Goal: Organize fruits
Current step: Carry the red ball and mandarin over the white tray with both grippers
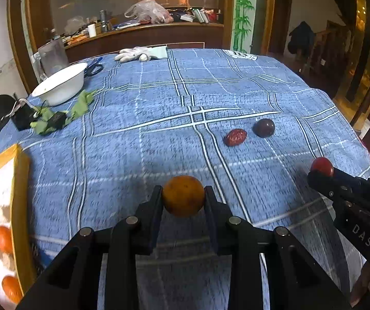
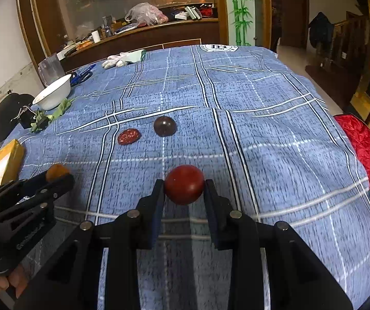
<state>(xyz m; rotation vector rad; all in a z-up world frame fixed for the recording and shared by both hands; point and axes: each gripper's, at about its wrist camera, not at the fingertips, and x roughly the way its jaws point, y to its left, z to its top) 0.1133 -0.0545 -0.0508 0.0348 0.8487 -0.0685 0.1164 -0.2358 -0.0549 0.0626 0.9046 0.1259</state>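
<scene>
The left tool (image 1: 183,196) is clamped on an orange fruit (image 1: 183,195), held above the blue plaid cloth (image 1: 159,134) on the desk. The right tool (image 2: 184,188) is clamped on a round red fruit (image 2: 184,188). Both fruits are smooth and round, gripped only at their sides, so either could squirt out of the flat fingers if tilted or squeezed harder. The yellow-rimmed tray (image 1: 21,206), left of the orange fruit, already holds two orange fruits; a careless drop there could knock them or bounce out. Beyond the red fruit lie a wrinkled red date (image 2: 129,136) and a dark plum (image 2: 164,126), near each other. The right tool's body reads "DAS"; the cloth's far-edge crest is illegible.
</scene>
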